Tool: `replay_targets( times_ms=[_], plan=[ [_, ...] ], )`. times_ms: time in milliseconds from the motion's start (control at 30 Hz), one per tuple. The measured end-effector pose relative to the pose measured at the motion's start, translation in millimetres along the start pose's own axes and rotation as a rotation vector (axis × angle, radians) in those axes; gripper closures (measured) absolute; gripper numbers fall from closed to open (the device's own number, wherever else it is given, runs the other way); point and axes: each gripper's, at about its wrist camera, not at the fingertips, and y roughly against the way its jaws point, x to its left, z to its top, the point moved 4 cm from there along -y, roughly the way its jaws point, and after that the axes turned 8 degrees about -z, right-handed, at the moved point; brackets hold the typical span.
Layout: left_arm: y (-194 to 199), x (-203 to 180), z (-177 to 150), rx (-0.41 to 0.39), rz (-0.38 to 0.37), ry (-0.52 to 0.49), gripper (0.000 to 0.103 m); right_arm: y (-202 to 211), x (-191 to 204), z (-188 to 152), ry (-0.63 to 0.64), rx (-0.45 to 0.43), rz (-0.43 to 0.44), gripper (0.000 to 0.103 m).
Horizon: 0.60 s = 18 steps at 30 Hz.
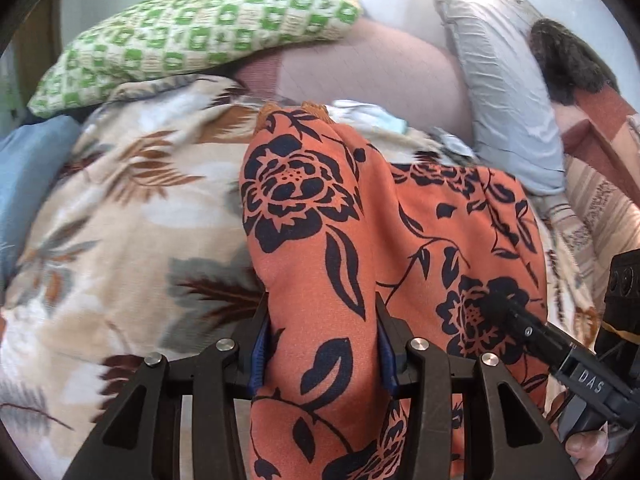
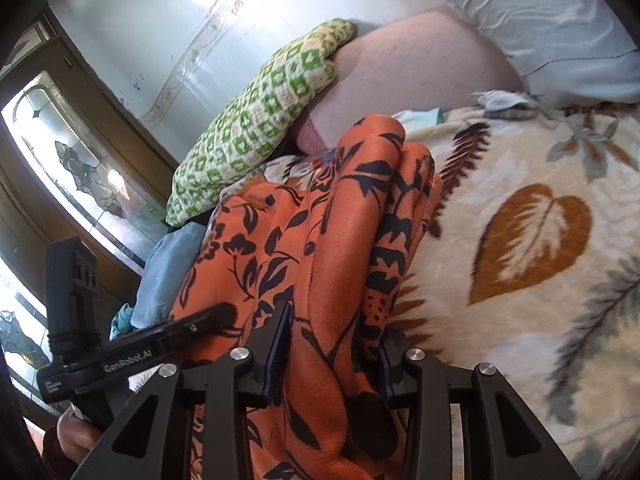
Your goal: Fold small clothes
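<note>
An orange garment with dark blue flowers [image 1: 320,220] lies bunched on a cream leaf-print blanket [image 1: 120,220]. My left gripper [image 1: 322,320] is shut on a thick fold of it, and the cloth drapes over the jaws toward the camera. My right gripper [image 2: 332,336] is shut on another fold of the same garment [image 2: 320,240]. The right gripper [image 1: 520,320] also shows in the left wrist view at the lower right, its tip on the cloth. The left gripper [image 2: 200,320] shows in the right wrist view at the lower left.
A green checked pillow [image 1: 192,32], a pink cushion [image 1: 380,72] and a pale blue pillow [image 1: 508,92] lie at the head of the bed. A blue cloth [image 1: 28,168] lies at the left. A glass-paned door [image 2: 80,168] stands beyond the bed.
</note>
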Motion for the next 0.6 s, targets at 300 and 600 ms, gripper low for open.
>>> replay_targets(
  times_ms=[300, 600],
  plan=[
    [-34, 42, -23, 0.037, 0.118, -0.001, 0.036, -59, -16, -35, -0.149, 0.250, -0.094, 0.042],
    [12, 29, 5, -0.124, 0.233, -0.107, 0.031, 12, -11, 6, -0.089, -0.019, -0.154, 0.041]
  ],
)
